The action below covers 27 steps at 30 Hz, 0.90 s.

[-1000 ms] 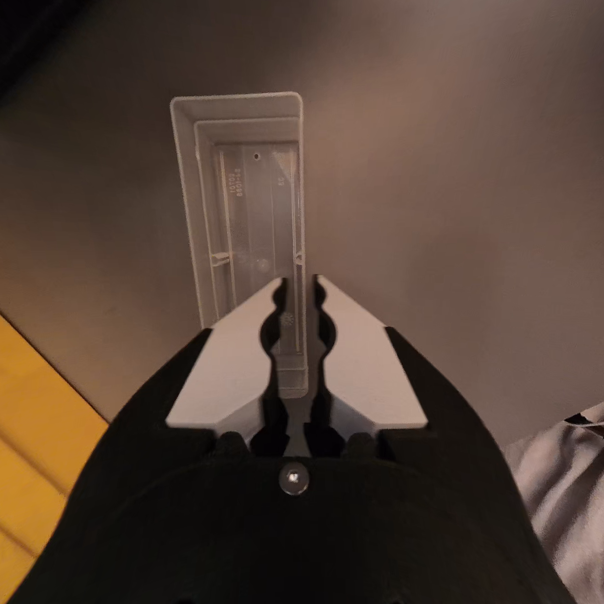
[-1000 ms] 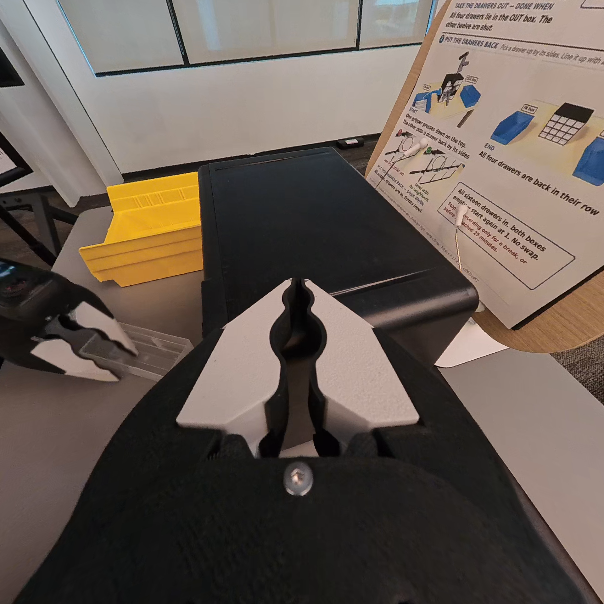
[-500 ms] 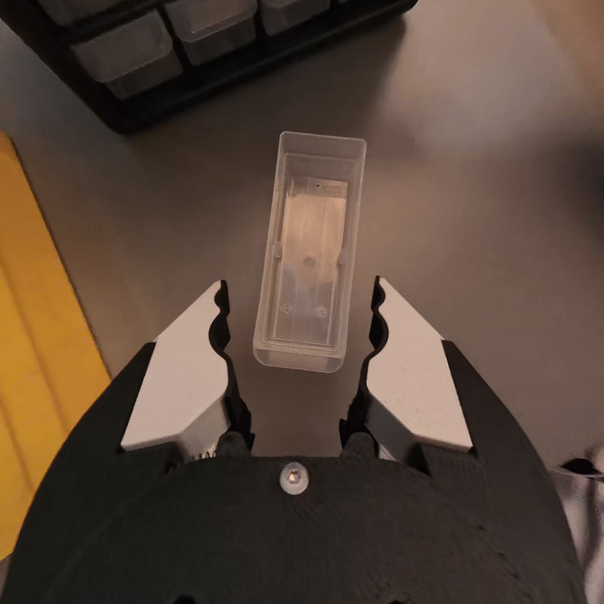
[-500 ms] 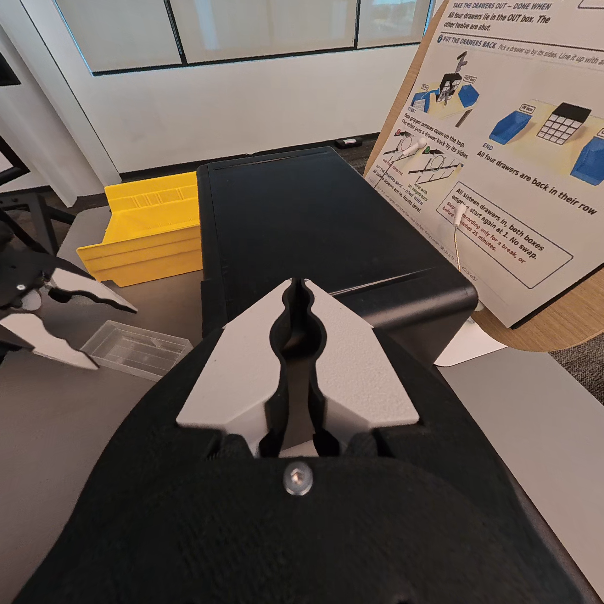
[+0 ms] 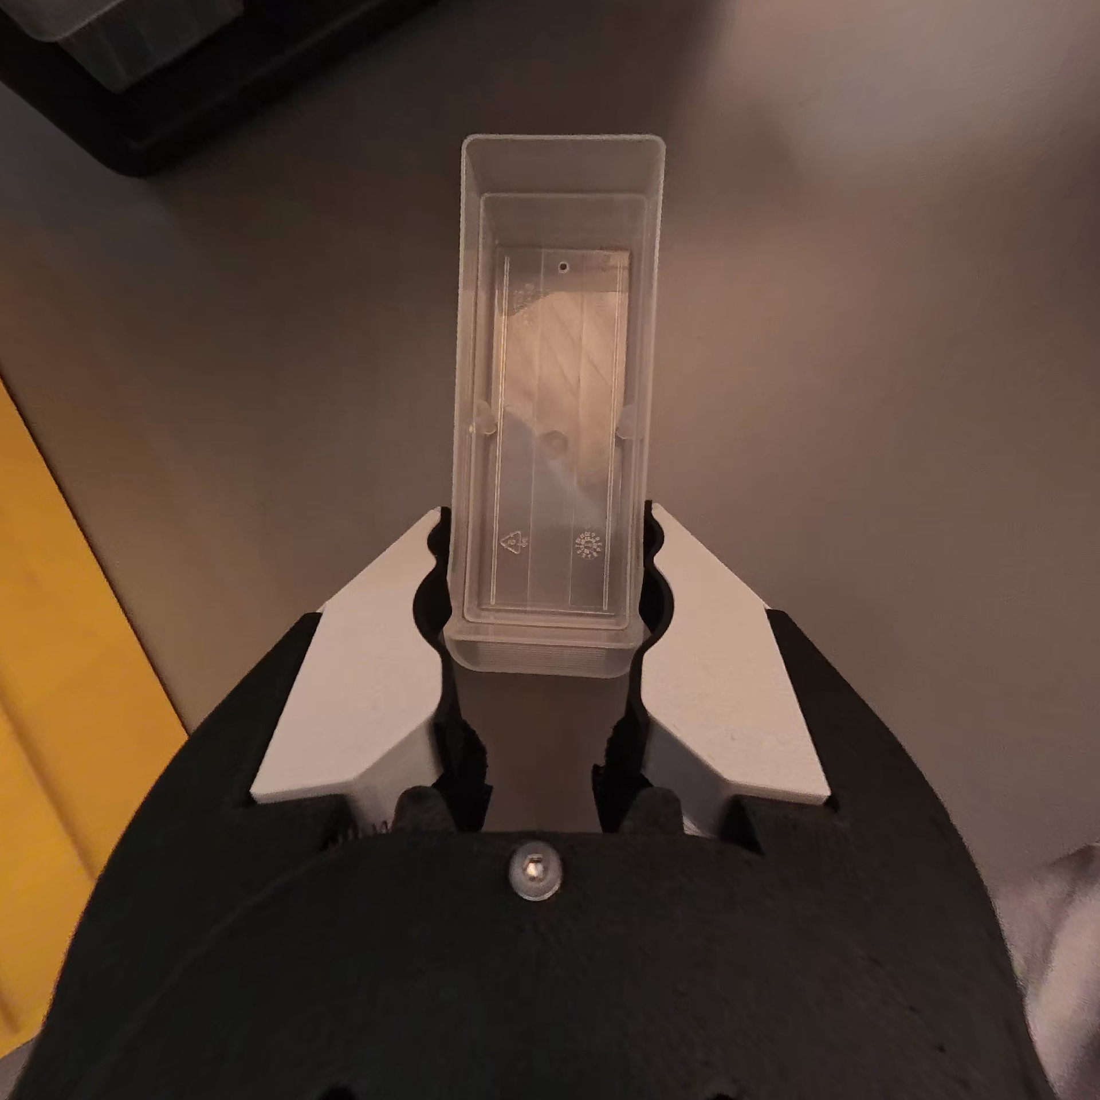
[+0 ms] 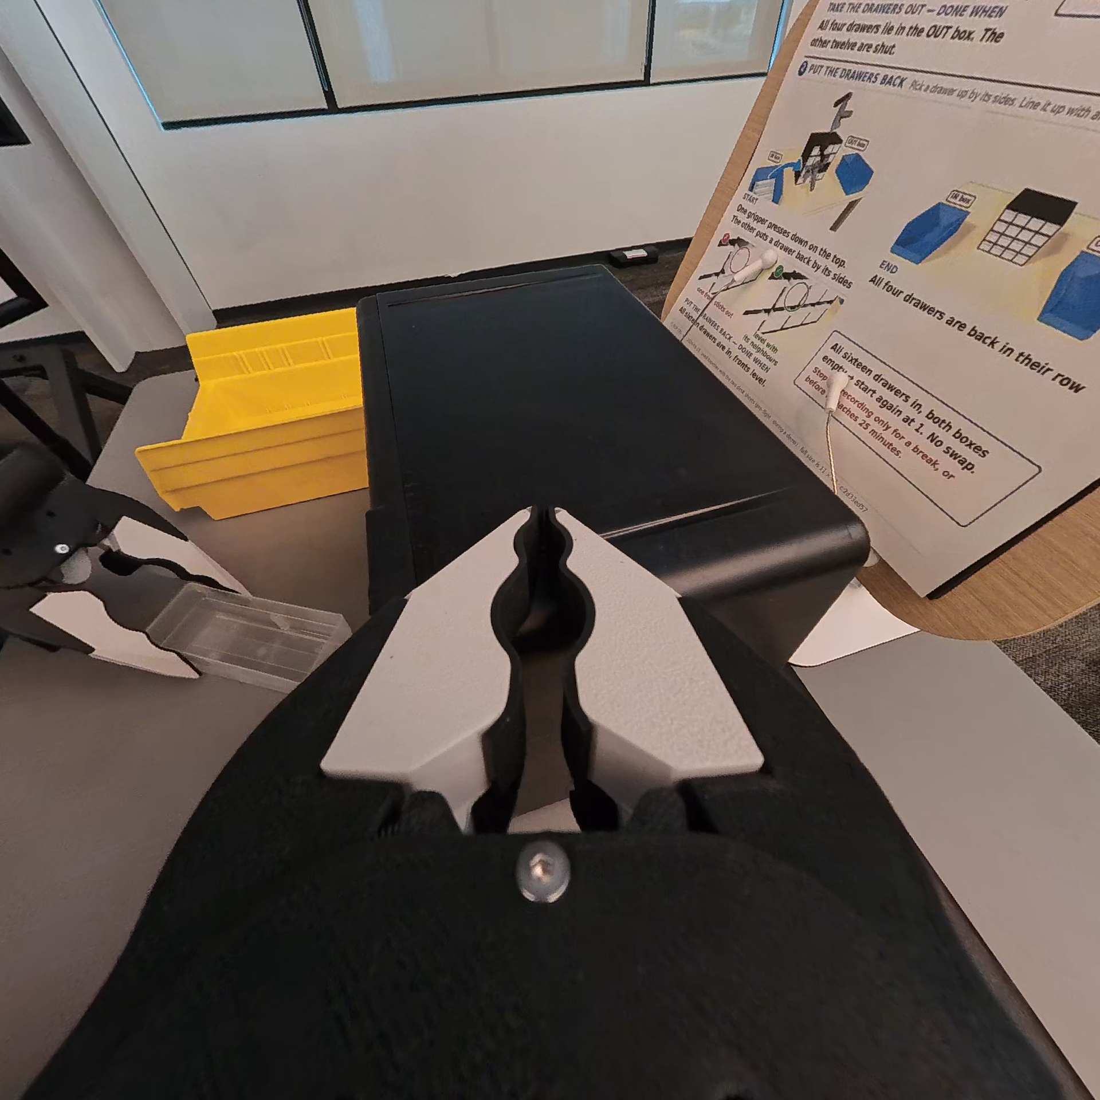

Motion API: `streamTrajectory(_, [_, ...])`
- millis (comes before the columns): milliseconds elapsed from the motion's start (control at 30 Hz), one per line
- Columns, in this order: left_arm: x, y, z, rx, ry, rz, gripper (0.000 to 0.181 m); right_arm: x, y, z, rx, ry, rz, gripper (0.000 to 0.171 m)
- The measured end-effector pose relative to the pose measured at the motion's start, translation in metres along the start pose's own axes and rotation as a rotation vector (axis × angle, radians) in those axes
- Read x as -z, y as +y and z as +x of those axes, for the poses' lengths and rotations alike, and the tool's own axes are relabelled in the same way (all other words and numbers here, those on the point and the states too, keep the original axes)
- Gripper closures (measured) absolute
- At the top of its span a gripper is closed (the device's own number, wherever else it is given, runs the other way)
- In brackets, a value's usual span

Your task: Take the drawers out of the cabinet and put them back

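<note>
A clear plastic drawer (image 5: pixel 559 387) lies open side up on the grey table (image 5: pixel 863 357). My left gripper (image 5: pixel 544 511) is shut on its near end, one finger against each long side. The right wrist view shows the same drawer (image 6: pixel 256 637) in the left gripper (image 6: pixel 217 631) at the far left, just in front of the cabinet. The black cabinet (image 6: pixel 565 387) stands in the middle, and its front with clear drawers shows at the top left of the left wrist view (image 5: pixel 119 89). My right gripper (image 6: pixel 541 513) is shut and empty over the cabinet's top near its front edge.
A yellow bin (image 6: pixel 268 428) stands left of the cabinet and shows at the left edge of the left wrist view (image 5: pixel 53 625). An instruction board (image 6: pixel 922 297) leans at the right on a wooden panel. Grey fabric (image 5: pixel 1071 952) shows at the lower right.
The left gripper let go of the drawer's one wall, opened while the drawer lay flat on the table, then closed on both its long sides. The right gripper has not moved.
</note>
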State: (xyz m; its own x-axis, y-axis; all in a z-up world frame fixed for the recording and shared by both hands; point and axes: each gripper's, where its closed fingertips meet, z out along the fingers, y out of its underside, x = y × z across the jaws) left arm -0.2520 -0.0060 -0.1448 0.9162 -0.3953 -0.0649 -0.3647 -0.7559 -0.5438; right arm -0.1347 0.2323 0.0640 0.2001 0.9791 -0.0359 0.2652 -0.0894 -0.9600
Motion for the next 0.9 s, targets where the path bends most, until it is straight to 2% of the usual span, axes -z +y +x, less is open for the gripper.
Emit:
streamTrajectory(233, [0.007, -0.008, 0.004, -0.006, 0.017, 0.015, 0.121, 0.0, 0.0, 0.0, -0.001, -0.002, 0.002, 0.171])
streamTrajectory(533, [0.022, -0.04, 0.006, 0.01, -0.005, 0.075, 0.121, 0.0, 0.0, -0.001, -0.003, -0.007, 0.005, 0.17])
streamTrajectory(900, [0.003, -0.009, 0.005, 0.009, 0.002, -0.103, 0.119, 0.0, 0.0, -0.001, -0.002, -0.016, 0.009, 0.169])
